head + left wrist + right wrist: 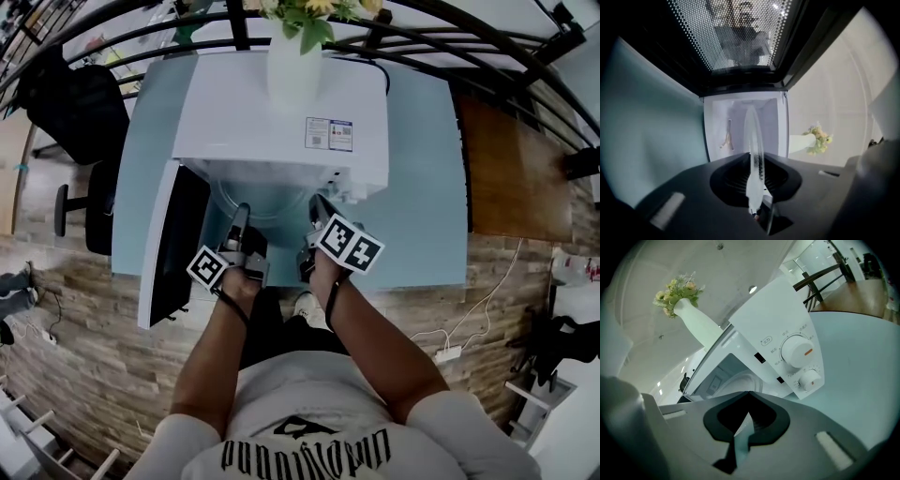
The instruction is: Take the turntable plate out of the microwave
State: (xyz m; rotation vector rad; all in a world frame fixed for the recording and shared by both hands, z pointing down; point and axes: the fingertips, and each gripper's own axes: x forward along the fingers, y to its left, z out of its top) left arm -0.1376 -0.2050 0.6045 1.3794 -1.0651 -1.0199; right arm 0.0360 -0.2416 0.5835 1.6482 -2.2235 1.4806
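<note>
Two grips, my left gripper [240, 216] closed on turntable plate [274, 199] rim at frame centre, right gripper [320, 206] clamped on opposite rim, microwave [281, 112] door [174, 246] open, lower left

Vase [293, 66] atop microwave [272, 117]; microwave on table [422, 187]; door [176, 246] open left; turntable plate [272, 202] at cavity mouth.

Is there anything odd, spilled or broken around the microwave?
Nothing looks spilled or broken. The glass turntable plate sticks out of the front of the open microwave, with its rim clamped in the left gripper. A vase of flowers stands on top, which is unusual.
</note>
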